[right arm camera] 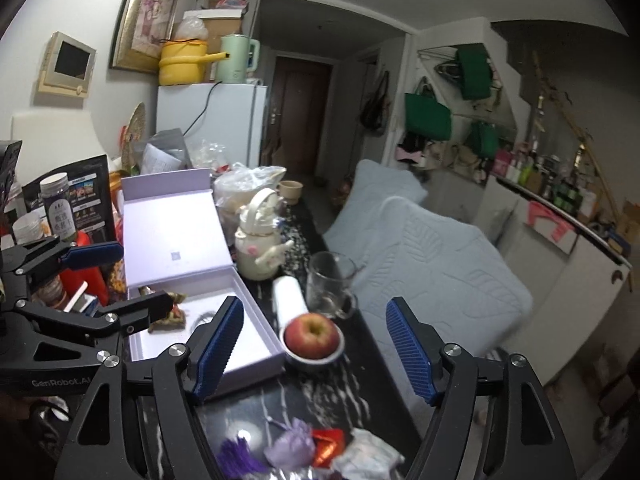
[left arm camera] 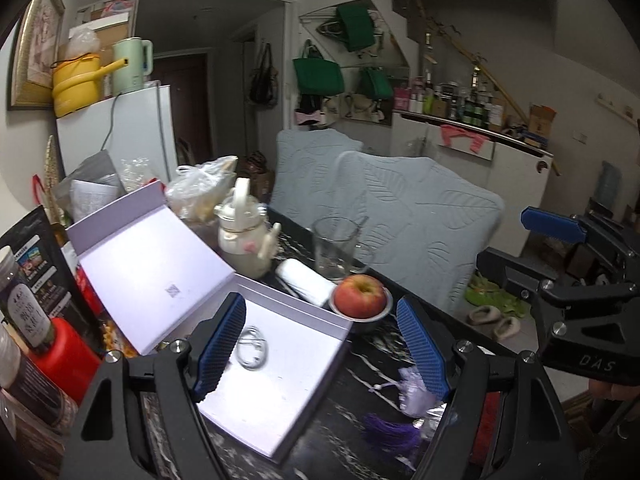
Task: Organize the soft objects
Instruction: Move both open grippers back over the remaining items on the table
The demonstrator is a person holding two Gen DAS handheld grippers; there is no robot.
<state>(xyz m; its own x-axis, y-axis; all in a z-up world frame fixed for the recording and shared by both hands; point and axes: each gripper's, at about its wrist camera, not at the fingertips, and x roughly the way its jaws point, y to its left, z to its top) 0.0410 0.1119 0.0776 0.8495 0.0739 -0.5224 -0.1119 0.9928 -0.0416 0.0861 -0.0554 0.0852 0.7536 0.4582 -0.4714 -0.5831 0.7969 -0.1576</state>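
Both tools (left arm camera: pixel 322 346) (right arm camera: pixel 314 346) gape empty — soft pouches (right arm camera: pixel 316 450) lie below the right tool.

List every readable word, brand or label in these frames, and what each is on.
"DAS": on the right gripper body, left wrist view.
"GenRobot.AI": on the left gripper body, right wrist view.
Bottle label: Chinese characters, too blurred to read.
Black pouch: print too small.
Box lid: small square code, unreadable.
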